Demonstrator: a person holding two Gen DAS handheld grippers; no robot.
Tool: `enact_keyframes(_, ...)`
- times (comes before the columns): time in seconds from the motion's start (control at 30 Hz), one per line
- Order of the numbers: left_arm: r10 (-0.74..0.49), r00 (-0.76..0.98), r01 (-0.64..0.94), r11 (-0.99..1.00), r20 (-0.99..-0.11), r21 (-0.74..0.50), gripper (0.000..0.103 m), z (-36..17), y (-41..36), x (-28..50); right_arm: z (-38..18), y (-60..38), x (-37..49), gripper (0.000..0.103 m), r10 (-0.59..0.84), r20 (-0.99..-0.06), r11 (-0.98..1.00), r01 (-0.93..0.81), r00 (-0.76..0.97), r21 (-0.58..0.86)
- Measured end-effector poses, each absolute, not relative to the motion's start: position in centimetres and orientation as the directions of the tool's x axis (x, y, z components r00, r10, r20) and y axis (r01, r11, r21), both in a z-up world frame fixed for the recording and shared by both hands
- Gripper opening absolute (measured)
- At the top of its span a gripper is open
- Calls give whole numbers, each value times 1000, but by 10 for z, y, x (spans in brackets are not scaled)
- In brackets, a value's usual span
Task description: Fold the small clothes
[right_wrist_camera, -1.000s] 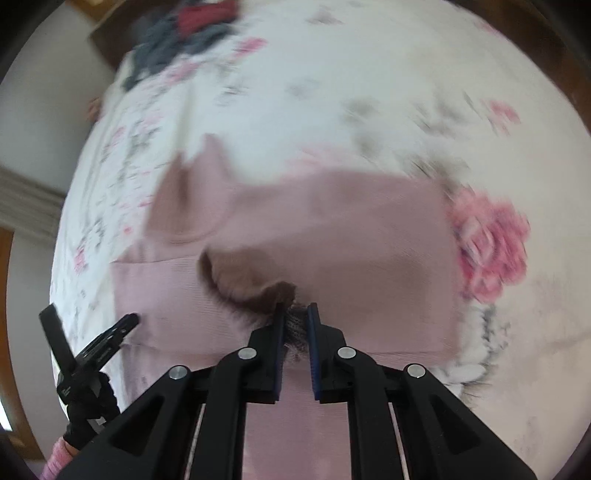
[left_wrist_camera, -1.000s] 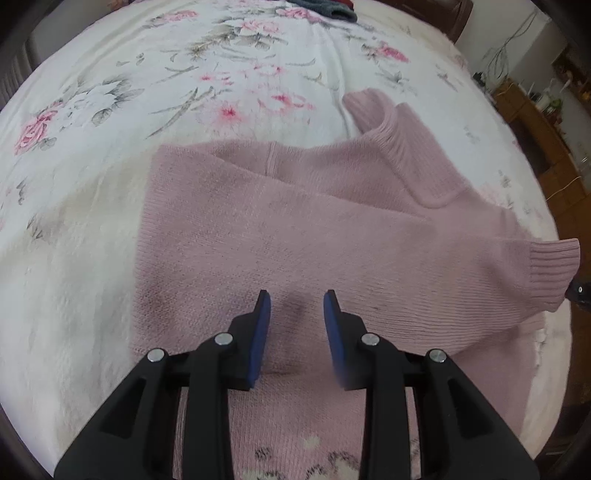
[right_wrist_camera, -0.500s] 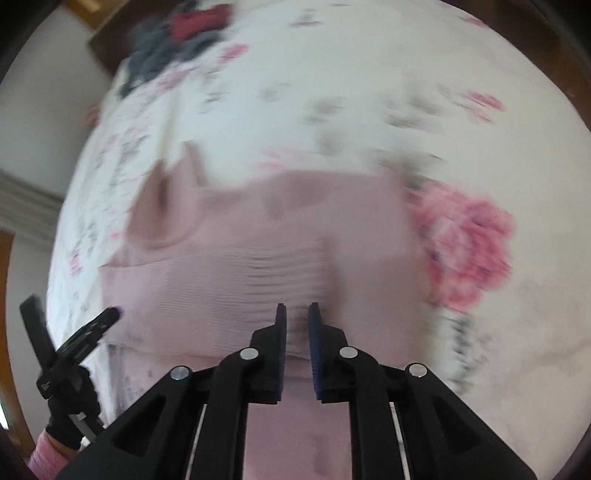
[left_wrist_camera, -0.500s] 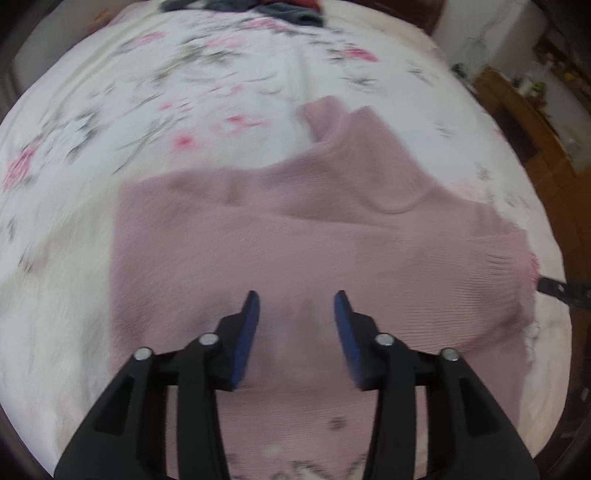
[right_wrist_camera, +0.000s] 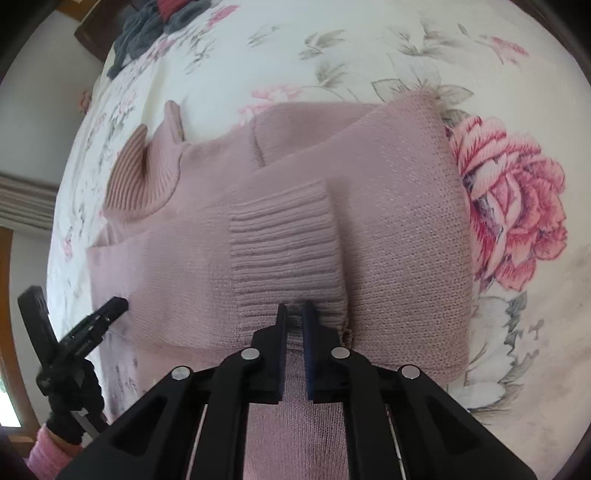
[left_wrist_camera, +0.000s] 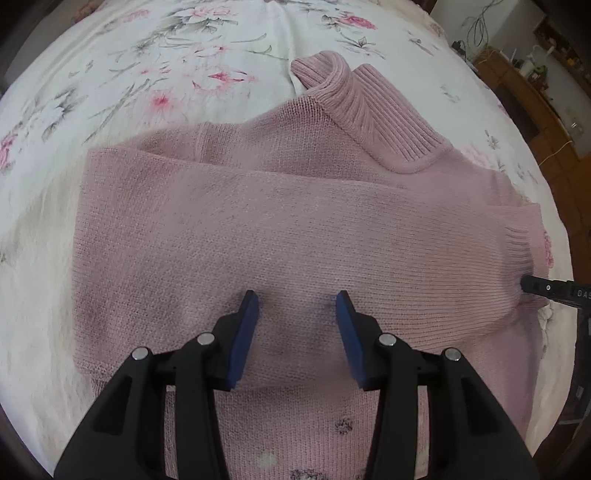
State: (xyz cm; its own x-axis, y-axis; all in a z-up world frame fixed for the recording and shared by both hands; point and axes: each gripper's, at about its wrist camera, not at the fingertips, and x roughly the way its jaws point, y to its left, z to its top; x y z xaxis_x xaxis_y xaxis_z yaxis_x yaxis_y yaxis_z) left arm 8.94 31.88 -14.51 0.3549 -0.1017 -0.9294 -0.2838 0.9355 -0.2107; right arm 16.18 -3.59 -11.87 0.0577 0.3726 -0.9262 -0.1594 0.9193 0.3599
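A pink knitted turtleneck sweater (left_wrist_camera: 295, 221) lies flat on the floral bedsheet (left_wrist_camera: 147, 74), its ribbed collar (left_wrist_camera: 369, 110) pointing away. One sleeve is folded across the body. My left gripper (left_wrist_camera: 297, 308) hovers open over the sweater's lower middle, with nothing between its fingers. In the right wrist view my right gripper (right_wrist_camera: 294, 314) is shut on the edge of the sleeve's ribbed cuff (right_wrist_camera: 284, 240), which rests on the sweater (right_wrist_camera: 406, 240). The right gripper's tip (left_wrist_camera: 543, 287) also shows at the cuff (left_wrist_camera: 521, 251) in the left wrist view.
A pile of dark and red clothes (right_wrist_camera: 147, 26) lies at the bed's far corner. Wooden furniture (left_wrist_camera: 524, 85) with cables stands beyond the bed's right side. My left gripper (right_wrist_camera: 88, 332) and a gloved hand (right_wrist_camera: 70, 413) appear at the left of the right wrist view.
The right gripper carried the raised cuff across and lowered it flat onto the sweater's body. The left gripper's jaws spread wider and it came closer to the sweater.
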Motion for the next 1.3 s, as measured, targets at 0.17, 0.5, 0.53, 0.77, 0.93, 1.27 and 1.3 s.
enact_keyframes(0.17, -86, 336, -266, 947, -938, -182, 44, -135, 314, 98, -111, -23, 165, 10, 336, -940, 924, -214, 55, 318)
enact_keyframes(0.5, -39, 477, -214, 964, -878, -159, 56, -73, 325, 187, -67, 45, 236, 23, 409, -903, 879, -321, 131, 352)
enact_keyframes(0.53, -34, 474, -210, 966, -880, -150, 57, -72, 324, 196, -69, 50, 242, 23, 409, -903, 878, -322, 127, 353)
enact_keyframes(0.77, -14, 376, -182, 979, -927, -89, 57, -101, 320, 257, -76, 94, 277, 25, 375, -921, 867, -393, 108, 307)
enact_keyframes(0.93, -67, 336, -182, 974, -940, -134, 44, -116, 326, 272, -88, 121, 304, 29, 404, -912, 850, -399, 76, 343)
enact_keyframes(1.27, -122, 325, -201, 960, -938, -195, 35, -126, 347, 277, -123, 176, 337, 35, 411, -911, 838, -388, -12, 383)
enact_keyframes(1.3, -122, 324, -207, 958, -938, -196, 36, -126, 348, 279, -125, 180, 339, 38, 409, -912, 838, -388, -19, 384)
